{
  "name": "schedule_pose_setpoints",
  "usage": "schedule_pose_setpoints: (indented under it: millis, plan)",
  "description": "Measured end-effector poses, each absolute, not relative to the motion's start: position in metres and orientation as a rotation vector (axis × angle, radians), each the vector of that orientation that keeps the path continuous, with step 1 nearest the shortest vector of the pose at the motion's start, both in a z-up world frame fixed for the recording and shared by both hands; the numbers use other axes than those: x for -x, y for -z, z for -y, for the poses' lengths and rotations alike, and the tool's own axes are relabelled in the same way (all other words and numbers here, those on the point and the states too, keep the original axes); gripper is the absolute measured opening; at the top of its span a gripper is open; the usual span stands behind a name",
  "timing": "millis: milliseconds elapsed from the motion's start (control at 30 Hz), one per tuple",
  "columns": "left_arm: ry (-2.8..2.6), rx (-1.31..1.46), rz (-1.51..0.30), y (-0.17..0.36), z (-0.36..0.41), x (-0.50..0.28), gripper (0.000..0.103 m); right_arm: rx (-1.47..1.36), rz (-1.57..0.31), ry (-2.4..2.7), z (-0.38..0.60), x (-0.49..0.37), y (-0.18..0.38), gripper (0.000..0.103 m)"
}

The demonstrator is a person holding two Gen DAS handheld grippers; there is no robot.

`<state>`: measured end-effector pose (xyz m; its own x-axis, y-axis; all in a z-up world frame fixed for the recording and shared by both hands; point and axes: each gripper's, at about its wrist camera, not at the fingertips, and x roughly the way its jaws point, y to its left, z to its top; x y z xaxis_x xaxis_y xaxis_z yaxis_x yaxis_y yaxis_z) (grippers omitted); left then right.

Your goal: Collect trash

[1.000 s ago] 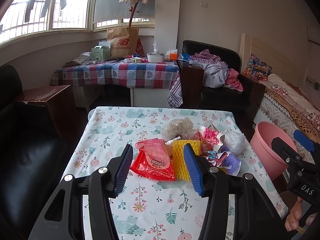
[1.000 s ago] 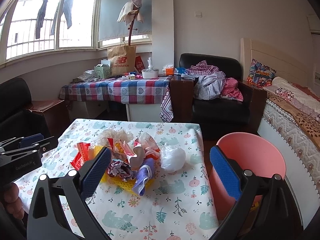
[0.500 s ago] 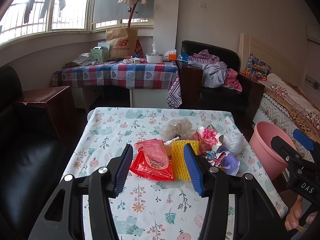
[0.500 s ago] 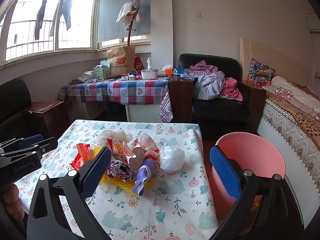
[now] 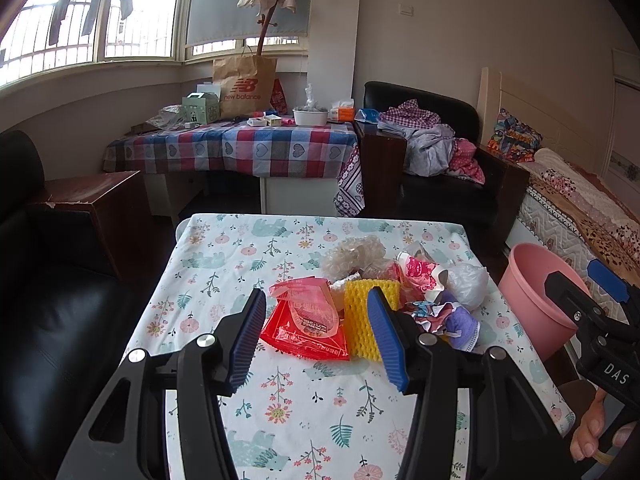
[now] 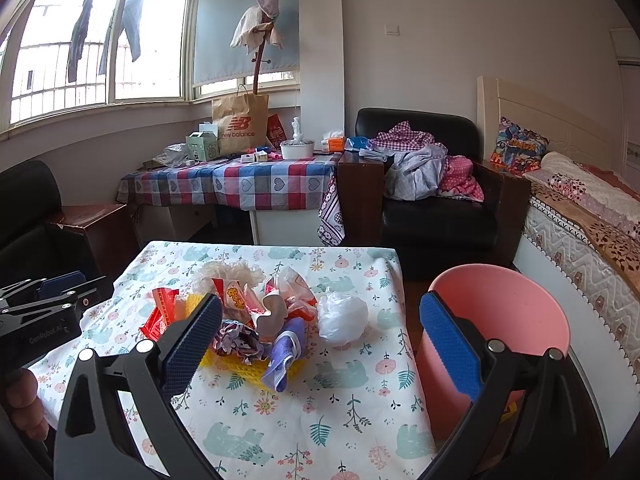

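A heap of trash lies mid-table on a floral cloth: a red plastic wrapper [image 5: 306, 330], yellow foam netting [image 5: 360, 312], a crumpled white bag [image 6: 342, 316], a purple wrapper [image 6: 286, 354] and several other scraps. A pink bin [image 6: 500, 320] stands on the floor off the table's right edge. My left gripper [image 5: 318, 336] hovers open above the near side of the heap, the red wrapper showing between its fingers. My right gripper [image 6: 320, 344] is wide open and empty, spanning from the heap to the bin.
The floral table [image 5: 224, 264] has a black sofa [image 5: 48, 312] on its left and a bed [image 6: 592, 232] on the right. Behind stand a checked table [image 5: 240, 148] with a paper bag and a black armchair [image 6: 432, 200] piled with clothes.
Both views have shifted only slightly; the scene sits a little lower in the left view. No trash has moved and both grippers keep the same opening.
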<state>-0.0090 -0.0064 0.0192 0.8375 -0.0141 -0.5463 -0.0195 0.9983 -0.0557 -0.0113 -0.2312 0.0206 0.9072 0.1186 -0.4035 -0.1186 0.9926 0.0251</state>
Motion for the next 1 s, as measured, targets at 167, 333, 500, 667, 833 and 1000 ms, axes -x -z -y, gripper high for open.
schedule_pose_setpoints:
  millis: [167,333,500,667,833,1000]
  plan:
    - [-0.003,0.060,-0.578,-0.019,0.006,0.009,0.053,-0.003,-0.418,-0.122,0.232,0.011,-0.020,0.100]
    - [-0.003,0.060,-0.578,-0.019,0.006,0.009,0.053,-0.002,-0.416,-0.122,0.232,0.012,-0.020,0.100]
    - [-0.001,0.059,-0.578,-0.019,0.007,0.009,0.053,-0.004,-0.415,-0.121,0.233,0.013,-0.019,0.100]
    - [-0.001,0.061,-0.579,-0.019,0.008,0.009,0.053,-0.009,-0.418,-0.118,0.234,0.012,-0.018,0.100]
    - [0.003,0.061,-0.583,-0.015,0.009,0.010,0.053,-0.015,-0.425,-0.111,0.237,0.013,-0.013,0.100]
    - [0.025,0.074,-0.596,-0.004,0.002,0.010,0.052,-0.018,-0.447,-0.123,0.236,0.011,-0.006,0.100]
